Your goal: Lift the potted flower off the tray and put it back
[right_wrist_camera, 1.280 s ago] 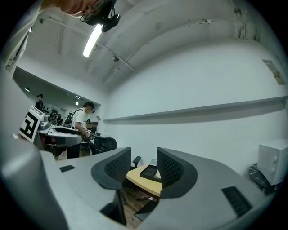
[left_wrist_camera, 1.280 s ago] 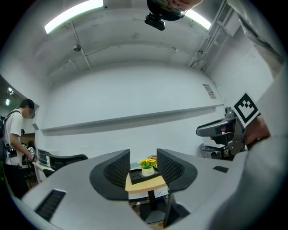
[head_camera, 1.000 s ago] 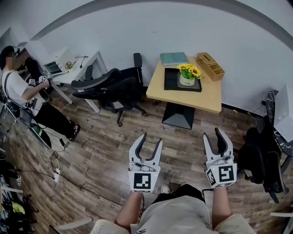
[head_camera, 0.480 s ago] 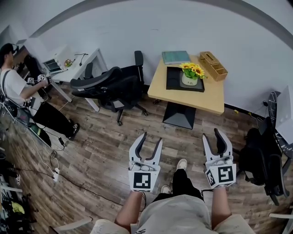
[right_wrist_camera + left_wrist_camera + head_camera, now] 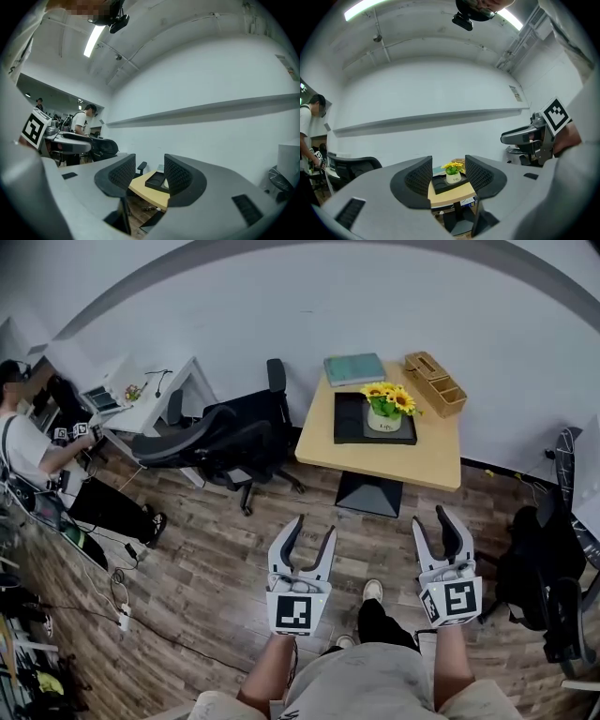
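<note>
I hold both tongs out level in front of me, the left gripper (image 5: pixel 310 526) and the right gripper (image 5: pixel 433 518) each with its jaws apart and nothing between the pads. I am standing on the wooden floor, well apart from the work. The potted flower (image 5: pixel 386 409) stands upright on the right part of the dark tray (image 5: pixel 349 423), on the small table (image 5: pixel 412 460) ahead. The first risk I see is the approach: the black office chair (image 5: pixel 220 437) juts out near the table's left side, and an elbow or a jaw could catch it if I drift that way. At the pot, I judge the bigger danger is closing too high. The yellow blooms spread wider than the white pot, so pads that meet the leaves would crush them and hold nothing firm. A one-sided squeeze could tip the pot or drag the tray with it. The wooden box (image 5: pixel 433 382) sits just behind, so a wide swing could knock it. On the way back down, a tilted pot may land on the tray's rim and topple.
</note>
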Demonstrator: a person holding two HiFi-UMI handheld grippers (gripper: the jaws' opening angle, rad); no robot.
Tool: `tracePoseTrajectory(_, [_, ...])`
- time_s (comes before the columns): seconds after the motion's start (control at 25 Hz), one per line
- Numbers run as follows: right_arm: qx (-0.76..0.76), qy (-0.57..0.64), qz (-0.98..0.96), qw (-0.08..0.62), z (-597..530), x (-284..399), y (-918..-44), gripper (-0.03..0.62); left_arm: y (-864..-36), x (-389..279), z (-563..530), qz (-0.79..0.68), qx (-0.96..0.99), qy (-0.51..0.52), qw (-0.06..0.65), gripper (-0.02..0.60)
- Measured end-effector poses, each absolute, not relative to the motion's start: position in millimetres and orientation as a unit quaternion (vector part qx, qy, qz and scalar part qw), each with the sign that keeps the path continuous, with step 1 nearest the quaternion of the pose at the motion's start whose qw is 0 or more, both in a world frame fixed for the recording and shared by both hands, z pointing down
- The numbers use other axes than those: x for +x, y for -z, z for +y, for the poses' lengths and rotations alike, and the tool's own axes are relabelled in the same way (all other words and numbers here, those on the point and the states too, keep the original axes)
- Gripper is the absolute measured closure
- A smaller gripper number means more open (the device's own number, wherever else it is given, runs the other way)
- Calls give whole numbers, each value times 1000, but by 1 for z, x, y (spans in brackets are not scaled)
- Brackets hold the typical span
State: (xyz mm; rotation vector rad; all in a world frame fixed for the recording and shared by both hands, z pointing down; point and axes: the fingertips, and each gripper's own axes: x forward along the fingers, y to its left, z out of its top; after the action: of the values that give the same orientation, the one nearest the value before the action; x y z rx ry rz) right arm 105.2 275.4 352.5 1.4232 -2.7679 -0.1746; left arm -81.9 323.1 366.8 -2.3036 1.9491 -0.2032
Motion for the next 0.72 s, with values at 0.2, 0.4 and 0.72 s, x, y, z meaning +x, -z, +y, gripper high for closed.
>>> tracePoseTrajectory(0.2, [462,40,-886,3,225,119,-354,388,-360,-67,269,634,-768,73,65,367])
tracePoseTrajectory(0.4, [464,28,-885,0,171,138,-357,387,-356,-49,214,626,-773,83,60,367])
tracePoseTrajectory(0.72, [456,18,-890,-4,94,154,-359,384,-351,-26,136,619,-778,89,63,365])
